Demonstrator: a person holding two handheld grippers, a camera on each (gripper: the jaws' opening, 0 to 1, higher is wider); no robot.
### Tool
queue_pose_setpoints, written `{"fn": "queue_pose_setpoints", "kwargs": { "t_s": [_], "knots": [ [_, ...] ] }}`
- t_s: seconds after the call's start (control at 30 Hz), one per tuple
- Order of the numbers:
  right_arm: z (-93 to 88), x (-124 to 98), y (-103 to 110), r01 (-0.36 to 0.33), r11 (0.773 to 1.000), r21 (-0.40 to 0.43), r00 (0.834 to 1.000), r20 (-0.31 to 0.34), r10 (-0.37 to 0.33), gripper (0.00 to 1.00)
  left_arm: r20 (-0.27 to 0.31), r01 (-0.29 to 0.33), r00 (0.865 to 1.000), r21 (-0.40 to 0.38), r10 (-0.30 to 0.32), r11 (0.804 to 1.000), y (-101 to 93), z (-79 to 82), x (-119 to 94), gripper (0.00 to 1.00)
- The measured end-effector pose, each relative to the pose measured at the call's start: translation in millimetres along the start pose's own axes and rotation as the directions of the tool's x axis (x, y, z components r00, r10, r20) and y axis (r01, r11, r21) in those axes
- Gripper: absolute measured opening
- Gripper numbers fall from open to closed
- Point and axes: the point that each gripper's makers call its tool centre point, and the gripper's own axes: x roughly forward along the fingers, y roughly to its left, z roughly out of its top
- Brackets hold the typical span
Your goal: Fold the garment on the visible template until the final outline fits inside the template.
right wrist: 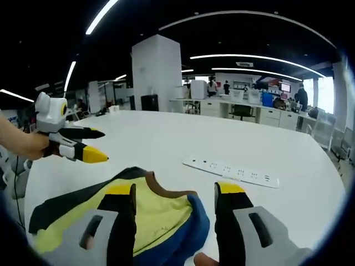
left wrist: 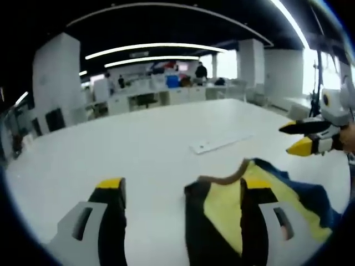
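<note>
No readable brand or label anywhere that I can make out; there's a tiny mark on the yellow fabric in the right gripper view, but it's too small to read.

Left gripper view, going left to right: the left gripper (left wrist: 180, 191) has its jaws spread wide apart with bare white table (left wrist: 111, 144) between them, nothing held. Its right jaw sits over the garment (left wrist: 227, 213), a yellow piece with black and blue panels and a brown collar edge, lying crumpled on the table at the lower right. Past that there's a white power strip (left wrist: 219, 143) lying flat further out on the table. At the far right edge the right gripper (left wrist: 294, 137) pokes in, yellow-tipped jaws a little apart, hovering above the garment and not touching it.

Right gripper view, left to right: the left gripper (right wrist: 94, 145) comes in from the left, held by a hand (right wrist: 36, 145), jaws parted, hanging over the table just beyond the garment (right wrist: 155, 216). The right gripper (right wrist: 175, 191) is open too, left jaw over the yellow fabric, right jaw over bare table (right wrist: 183, 138).

This view shows the power strip (right wrist: 230, 172) much closer, so you can see its row of sockets, plus a big white pillar (right wrist: 157, 72) behind the table. The left gripper view has the office desks (left wrist: 161, 94) at the back instead.
</note>
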Motion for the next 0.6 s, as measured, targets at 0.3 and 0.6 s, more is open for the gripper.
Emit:
{"fn": "queue_pose_setpoints", "kwargs": {
  "t_s": [0.3, 0.6],
  "knots": [
    [2.9, -6.9, 3.3, -0.003, 1.0, 0.007, 1.0, 0.006, 0.002, 0.61, -0.014, 0.022, 1.0, -0.023, -0.023, 0.999, -7.6, -2.2, -3.6, 0.75],
    [-0.8, -19.7, 9.9, -0.006, 1.0, 0.017, 1.0, 0.005, 0.006, 0.59, -0.01, 0.043, 0.999, -0.022, -0.043, 0.999, -19.3, -1.3, -14.2, 0.74]
  ]
}}
